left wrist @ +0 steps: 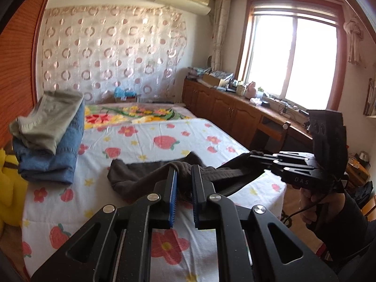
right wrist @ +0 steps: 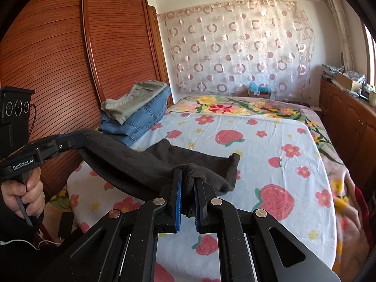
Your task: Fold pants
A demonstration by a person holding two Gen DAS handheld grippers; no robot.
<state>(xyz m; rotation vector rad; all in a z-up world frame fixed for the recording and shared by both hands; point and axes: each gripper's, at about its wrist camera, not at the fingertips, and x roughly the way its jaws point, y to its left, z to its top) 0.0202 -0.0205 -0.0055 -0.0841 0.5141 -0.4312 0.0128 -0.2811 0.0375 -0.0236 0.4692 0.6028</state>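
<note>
Dark grey-brown pants (left wrist: 131, 176) hang stretched between both grippers above the flowered bed sheet (left wrist: 145, 145). In the left wrist view my left gripper (left wrist: 184, 170) is shut on a bunched edge of the cloth. My right gripper (left wrist: 250, 155), held by a hand at the right, is shut on the other end. In the right wrist view my right gripper (right wrist: 189, 176) pinches a fold of the pants (right wrist: 131, 164) between its blue pads. There my left gripper (right wrist: 82, 137) grips the cloth at the left. The free end trails on the sheet (right wrist: 258, 155).
Folded olive trousers on blue jeans (left wrist: 47, 141) (right wrist: 138, 112) sit stacked at the bed's left side by the wooden wardrobe (right wrist: 58, 58). Low wooden cabinets (left wrist: 223, 108) with clutter run under the window on the right. Something yellow (left wrist: 7, 183) lies at the bed's left edge.
</note>
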